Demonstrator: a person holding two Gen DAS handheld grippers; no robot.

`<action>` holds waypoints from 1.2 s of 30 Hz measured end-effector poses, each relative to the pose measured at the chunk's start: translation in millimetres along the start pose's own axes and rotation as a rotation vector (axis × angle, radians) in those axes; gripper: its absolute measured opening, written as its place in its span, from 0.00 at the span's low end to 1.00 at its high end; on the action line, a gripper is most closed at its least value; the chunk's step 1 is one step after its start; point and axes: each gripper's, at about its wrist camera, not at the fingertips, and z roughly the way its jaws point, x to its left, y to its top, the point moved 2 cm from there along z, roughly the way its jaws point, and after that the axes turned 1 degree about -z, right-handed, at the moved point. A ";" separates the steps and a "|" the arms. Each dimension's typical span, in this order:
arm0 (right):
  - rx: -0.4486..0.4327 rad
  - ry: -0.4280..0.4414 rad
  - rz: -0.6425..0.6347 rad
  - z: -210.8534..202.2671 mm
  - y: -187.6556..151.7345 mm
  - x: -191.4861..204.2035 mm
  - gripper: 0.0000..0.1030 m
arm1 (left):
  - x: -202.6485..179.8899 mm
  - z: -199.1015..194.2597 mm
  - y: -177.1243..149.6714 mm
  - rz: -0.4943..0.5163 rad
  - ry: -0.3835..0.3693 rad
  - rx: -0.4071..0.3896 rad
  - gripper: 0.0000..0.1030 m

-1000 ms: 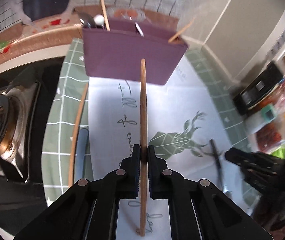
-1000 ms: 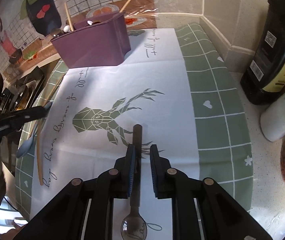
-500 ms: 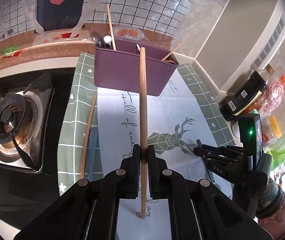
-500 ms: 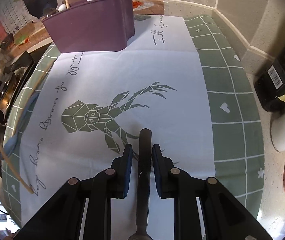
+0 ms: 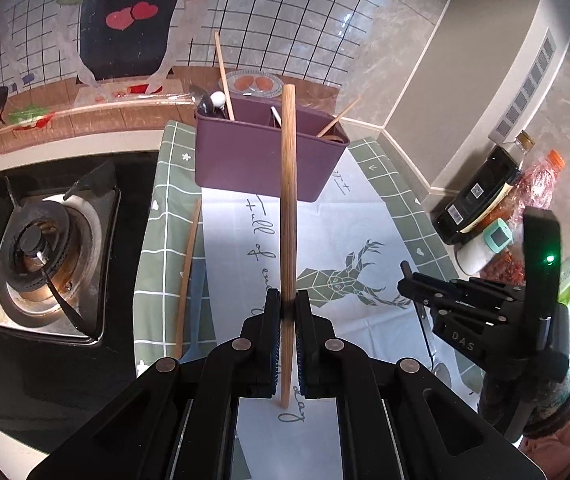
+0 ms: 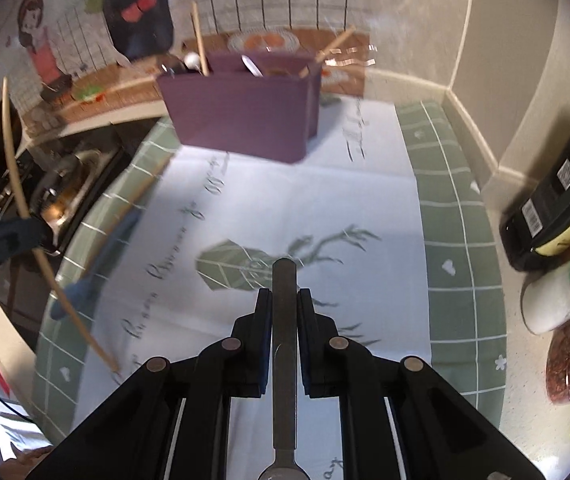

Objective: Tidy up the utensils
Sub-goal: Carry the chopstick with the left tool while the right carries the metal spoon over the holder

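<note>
On the worktop's deer-print cloth (image 6: 325, 200) the purple caddy (image 5: 265, 160) stands at the far end. My left claw (image 5: 287, 312) grips a chopstick (image 5: 288, 208); my right claw (image 6: 285, 308) is closing on a metal spoon (image 6: 284, 340), both short of the caddy. I should carry each high over its rim, then lower it upright into a matching compartment.

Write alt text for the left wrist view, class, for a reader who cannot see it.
The left gripper is shut on a wooden chopstick that points toward a purple utensil holder on a green and white mat. A gas burner sits to the left; the right gripper enters from the right.
</note>
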 end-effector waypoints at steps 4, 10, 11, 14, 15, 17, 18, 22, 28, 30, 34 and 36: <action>-0.053 0.007 -0.002 -19.1 8.3 6.8 0.11 | -4.9 -9.0 4.2 0.021 -0.006 -0.024 0.07; -0.121 -0.002 -0.027 -44.2 23.7 17.9 0.11 | -12.3 -23.2 14.3 0.060 -0.004 -0.072 0.07; -0.133 -0.007 -0.027 -48.7 26.7 18.2 0.11 | -12.8 -25.0 16.1 0.063 -0.004 -0.078 0.07; -0.161 -0.012 -0.031 -60.1 35.6 19.5 0.11 | -14.8 -30.9 23.4 0.078 -0.004 -0.096 0.07; -0.172 -0.015 -0.036 -64.4 39.6 20.1 0.11 | -15.8 -33.3 26.4 0.084 -0.005 -0.103 0.07; -0.188 -0.014 -0.046 -72.3 48.4 21.3 0.11 | -18.4 -39.1 34.0 0.098 -0.010 -0.119 0.07; -0.197 -0.012 -0.053 -77.9 55.2 22.3 0.11 | -19.9 -43.6 39.8 0.106 -0.017 -0.129 0.07; -0.262 -0.004 -0.074 -109.0 88.0 24.0 0.11 | -27.4 -69.8 71.7 0.153 -0.033 -0.196 0.07; -0.414 0.006 -0.088 -175.9 159.4 22.1 0.11 | -46.3 -119.5 138.9 0.237 -0.022 -0.336 0.07; -0.469 0.005 -0.079 -194.6 182.3 19.7 0.11 | -54.0 -132.3 163.9 0.265 -0.003 -0.377 0.07; -0.581 -0.001 -0.072 -220.2 221.1 15.3 0.11 | -58.9 -146.3 202.4 0.289 0.034 -0.437 0.07; -0.621 -0.003 -0.075 -225.1 234.2 14.3 0.11 | -58.6 -148.0 216.2 0.289 0.046 -0.459 0.07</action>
